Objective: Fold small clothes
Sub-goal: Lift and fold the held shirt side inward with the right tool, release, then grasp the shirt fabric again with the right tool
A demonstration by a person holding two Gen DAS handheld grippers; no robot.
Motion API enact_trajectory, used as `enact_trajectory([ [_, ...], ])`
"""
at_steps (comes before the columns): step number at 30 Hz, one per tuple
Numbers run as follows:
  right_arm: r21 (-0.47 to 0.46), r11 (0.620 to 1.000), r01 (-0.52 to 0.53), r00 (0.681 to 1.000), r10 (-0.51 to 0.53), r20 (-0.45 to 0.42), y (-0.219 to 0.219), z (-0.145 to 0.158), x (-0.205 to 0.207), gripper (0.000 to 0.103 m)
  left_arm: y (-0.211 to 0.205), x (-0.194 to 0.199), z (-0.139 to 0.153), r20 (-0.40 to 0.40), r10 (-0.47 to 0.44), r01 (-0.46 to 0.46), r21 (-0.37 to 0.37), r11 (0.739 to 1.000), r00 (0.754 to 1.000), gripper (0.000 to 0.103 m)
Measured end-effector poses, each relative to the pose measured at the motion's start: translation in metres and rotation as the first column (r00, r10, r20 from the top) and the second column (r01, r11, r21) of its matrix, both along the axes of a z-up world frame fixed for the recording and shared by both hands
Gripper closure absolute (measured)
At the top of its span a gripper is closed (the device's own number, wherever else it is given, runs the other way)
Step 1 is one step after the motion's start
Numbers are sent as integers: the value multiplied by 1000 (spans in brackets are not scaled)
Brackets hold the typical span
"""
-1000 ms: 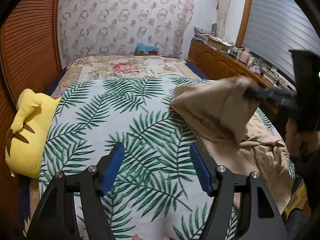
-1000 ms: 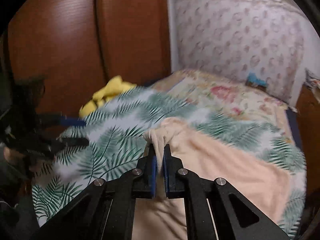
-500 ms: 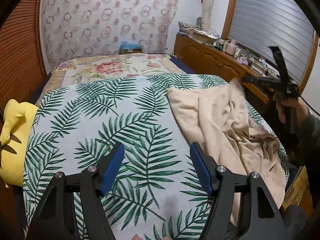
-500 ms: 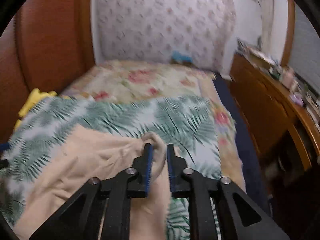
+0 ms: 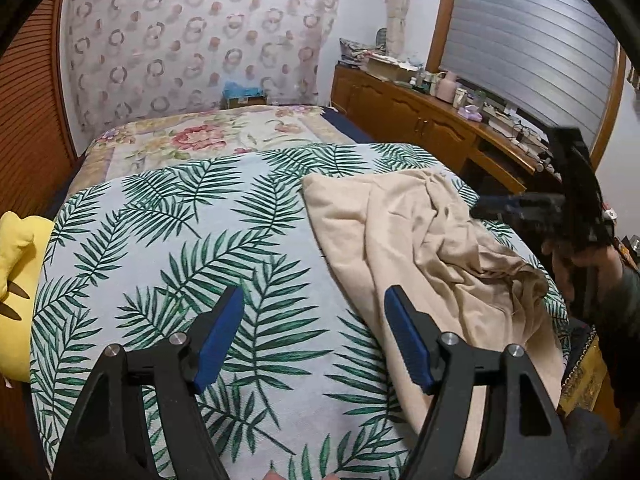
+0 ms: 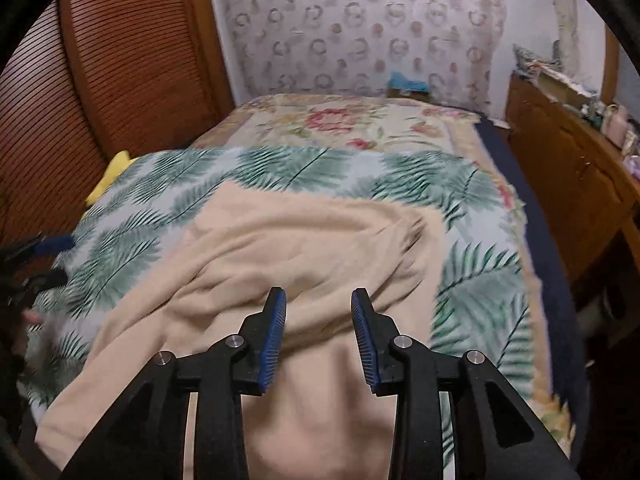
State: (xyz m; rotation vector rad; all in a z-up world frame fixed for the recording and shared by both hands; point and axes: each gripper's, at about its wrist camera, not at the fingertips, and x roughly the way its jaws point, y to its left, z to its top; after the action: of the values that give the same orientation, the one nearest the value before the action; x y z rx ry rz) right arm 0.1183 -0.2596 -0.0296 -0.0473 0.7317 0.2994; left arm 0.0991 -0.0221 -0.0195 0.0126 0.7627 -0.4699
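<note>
A beige garment [image 5: 432, 248] lies rumpled on the right side of the palm-leaf bedspread [image 5: 180, 248]. It fills the near middle of the right wrist view [image 6: 304, 248]. My left gripper [image 5: 314, 332] is open and empty, held over the bedspread just left of the garment's near edge. My right gripper [image 6: 318, 328] is open and empty, hovering above the garment. It also shows in the left wrist view [image 5: 500, 204] at the bed's right edge, over the garment's far side.
A yellow plush toy [image 5: 16, 280] lies at the bed's left edge. A floral cover [image 5: 208, 136] spreads over the far half. A wooden sideboard [image 5: 432, 120] with clutter runs along the right. Slatted wooden doors [image 6: 120, 72] stand on the left.
My right gripper carried the pinched beige cloth from the left over to the right, then opened and let it drop. The garment now lies lower and flatter. My left gripper stayed open.
</note>
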Motion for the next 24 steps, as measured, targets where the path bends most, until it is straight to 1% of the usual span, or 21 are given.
enact_trajectory([
  [4,14,1000,-25,999,26,-29,6,-10,-21,67,-7,-4,-2,-3,-16,16,-6,1000,1000,30],
  [6,-4,1000,-29,999,29,-44,2,-13,-34,67,-10,-6,-4,-9,-26,26,-9,1000,1000,30],
  [8,-42,999,-26,998,23,-55,-1,-18,-42,67,-14,-8,-7,-17,-32,32,-10,999,999,30],
  [9,-59,998,-22,998,18,-62,-4,-14,-42,67,-16,-8,-9,-22,-35,35,-12,999,999,29],
  [12,-77,997,-6,996,-1,-91,-15,-17,-47,67,-22,-12,-18,-42,-47,47,-20,999,998,29],
  [16,-50,999,1,995,-6,-99,-17,-13,-57,67,-30,-20,-28,-63,-63,62,-20,998,996,29],
  [17,-45,999,-2,995,-2,-97,-18,-13,-61,69,-31,-24,-30,-66,-64,62,-25,998,996,29],
  [18,-40,999,-11,996,7,-92,-19,-12,-65,75,-31,-26,-31,-68,-64,63,-29,998,996,29],
  [19,-37,999,-20,996,16,-88,-19,-10,-70,86,-30,-30,-32,-69,-62,59,-34,998,996,29],
  [20,-35,999,-23,997,20,-80,-20,-9,-75,90,-28,-32,-33,-69,-57,55,-39,998,996,29],
  [22,-19,1000,-24,998,23,-59,-25,-6,-83,93,-25,-38,-36,-74,-44,40,-55,998,996,29],
  [23,-7,1000,-23,998,23,-52,-19,-11,-88,94,-22,-42,-37,-74,-37,32,-67,997,997,29],
  [24,9,1000,-22,999,22,-45,-21,-10,-93,94,-20,-44,-38,-74,-32,26,-76,997,997,29],
])
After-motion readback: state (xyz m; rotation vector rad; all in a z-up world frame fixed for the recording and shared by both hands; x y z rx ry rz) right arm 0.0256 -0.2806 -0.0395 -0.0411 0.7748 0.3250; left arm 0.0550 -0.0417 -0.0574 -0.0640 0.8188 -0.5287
